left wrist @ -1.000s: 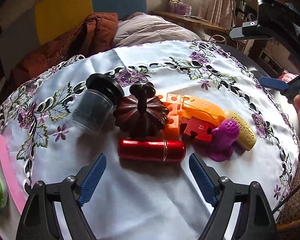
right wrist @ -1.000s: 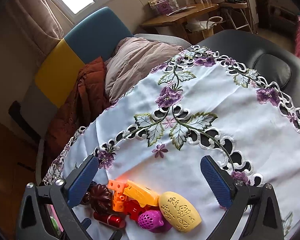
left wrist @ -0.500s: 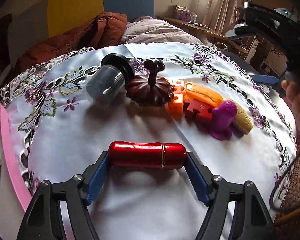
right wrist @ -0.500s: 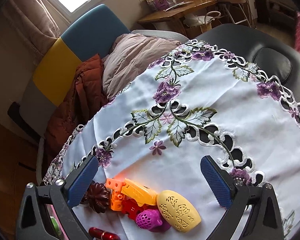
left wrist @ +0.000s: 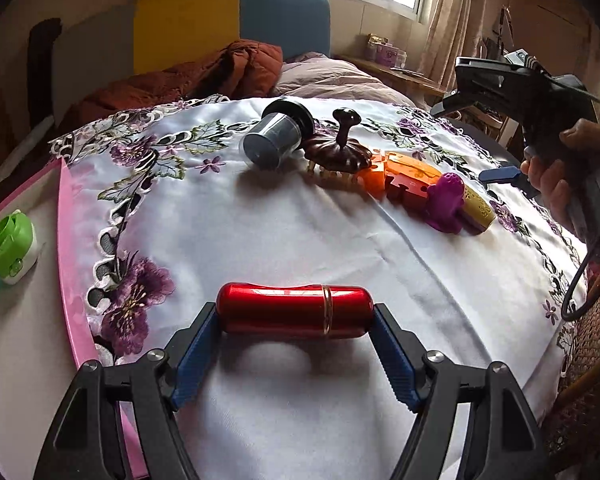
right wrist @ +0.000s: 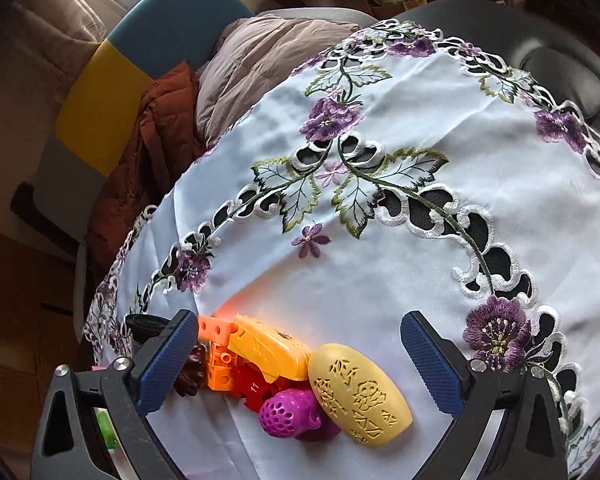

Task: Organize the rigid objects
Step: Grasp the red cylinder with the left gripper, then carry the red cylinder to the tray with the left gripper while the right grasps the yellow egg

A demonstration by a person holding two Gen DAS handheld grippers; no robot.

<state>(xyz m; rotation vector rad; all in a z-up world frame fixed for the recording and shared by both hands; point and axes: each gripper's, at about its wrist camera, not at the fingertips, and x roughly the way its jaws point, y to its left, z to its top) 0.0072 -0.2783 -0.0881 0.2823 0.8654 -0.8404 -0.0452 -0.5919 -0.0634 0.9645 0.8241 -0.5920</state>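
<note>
1. The left gripper holds the red metal cylinder crosswise between its blue pads, one pad pressed on each rounded end. The cylinder lies level, just above the white embroidered tablecloth, with its shadow on the cloth beneath.
2. Left of the held cylinder runs the pink edge of a board, where a green-and-white clip-like thing lies.
3. Well beyond the cylinder, the other objects form a row: a clear jar with black lid on its side, a dark brown scalp brush, orange blocks, a purple perforated toy and a yellow carved oval.
4. The right gripper stands with its jaws wide and nothing between the pads; it hovers over the row, the yellow carved oval and orange pieces lying below the gap, nearer the left pad.
5. In the left view a hand grasps the right gripper's handle.
</note>
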